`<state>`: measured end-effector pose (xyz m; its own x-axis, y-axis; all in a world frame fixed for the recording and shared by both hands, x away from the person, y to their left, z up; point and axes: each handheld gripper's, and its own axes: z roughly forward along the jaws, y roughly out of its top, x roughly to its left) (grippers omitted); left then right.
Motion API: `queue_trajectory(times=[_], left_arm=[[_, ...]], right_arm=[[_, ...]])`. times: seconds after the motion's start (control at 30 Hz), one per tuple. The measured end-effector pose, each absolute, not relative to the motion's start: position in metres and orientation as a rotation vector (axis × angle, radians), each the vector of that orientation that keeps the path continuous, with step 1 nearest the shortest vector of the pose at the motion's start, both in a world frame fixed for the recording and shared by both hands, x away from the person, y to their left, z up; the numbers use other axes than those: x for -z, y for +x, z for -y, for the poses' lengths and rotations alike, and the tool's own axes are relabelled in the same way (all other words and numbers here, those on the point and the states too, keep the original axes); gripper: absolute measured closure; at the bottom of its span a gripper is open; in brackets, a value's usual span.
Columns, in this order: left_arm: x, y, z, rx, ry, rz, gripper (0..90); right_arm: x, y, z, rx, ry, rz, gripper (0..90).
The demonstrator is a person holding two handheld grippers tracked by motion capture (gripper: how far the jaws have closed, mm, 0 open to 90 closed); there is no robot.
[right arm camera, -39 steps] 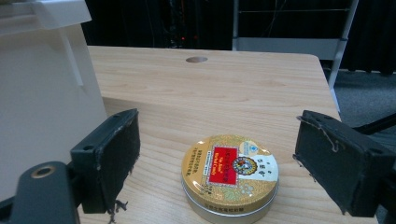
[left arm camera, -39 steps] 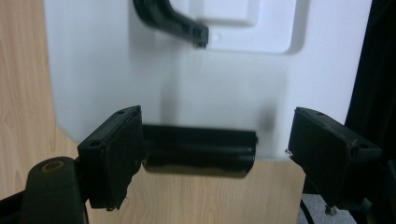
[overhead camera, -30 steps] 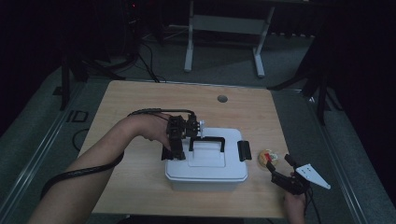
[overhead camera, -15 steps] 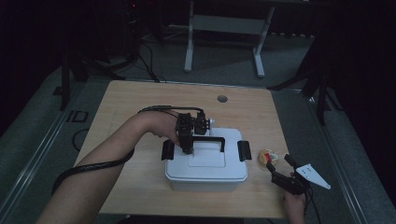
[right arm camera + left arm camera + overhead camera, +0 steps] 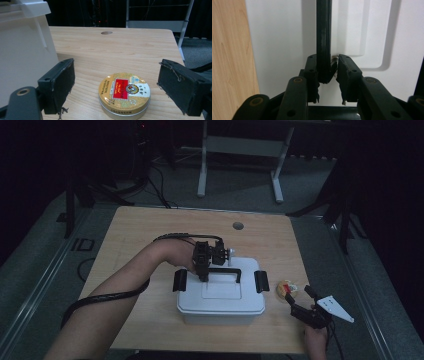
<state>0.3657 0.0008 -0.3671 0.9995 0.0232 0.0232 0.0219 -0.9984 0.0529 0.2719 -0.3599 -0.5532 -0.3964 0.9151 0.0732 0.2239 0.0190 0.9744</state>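
With my left hand-held gripper (image 5: 327,75) closing loosely around the black handle (image 5: 225,271) of the white box (image 5: 220,295) mid-bench (image 5: 150,230), it could slip off if I lift, while my right hand-held gripper (image 5: 116,85) gapes around the tin (image 5: 124,93).

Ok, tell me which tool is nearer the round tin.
Right. The right tool sits open just short of the round tin, at the table's right edge; the left tool is on the white box's handle.
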Motion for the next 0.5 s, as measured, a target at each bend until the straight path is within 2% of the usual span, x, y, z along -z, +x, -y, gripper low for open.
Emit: queue_trajectory(times=[0.17,0.5], left_arm=[[0.3694,0.364,0.0023,0.013,3.106,-0.025,82.8],[0.3678,0.3662,-0.0003,0.035,3.082,-0.065,83.6]], right_arm=[[0.5532,0.272,0.3598,-1.417,1.171,-1.679,13.7],[0.5532,0.2722,0.3596,-1.416,1.171,-1.68,13.7]])
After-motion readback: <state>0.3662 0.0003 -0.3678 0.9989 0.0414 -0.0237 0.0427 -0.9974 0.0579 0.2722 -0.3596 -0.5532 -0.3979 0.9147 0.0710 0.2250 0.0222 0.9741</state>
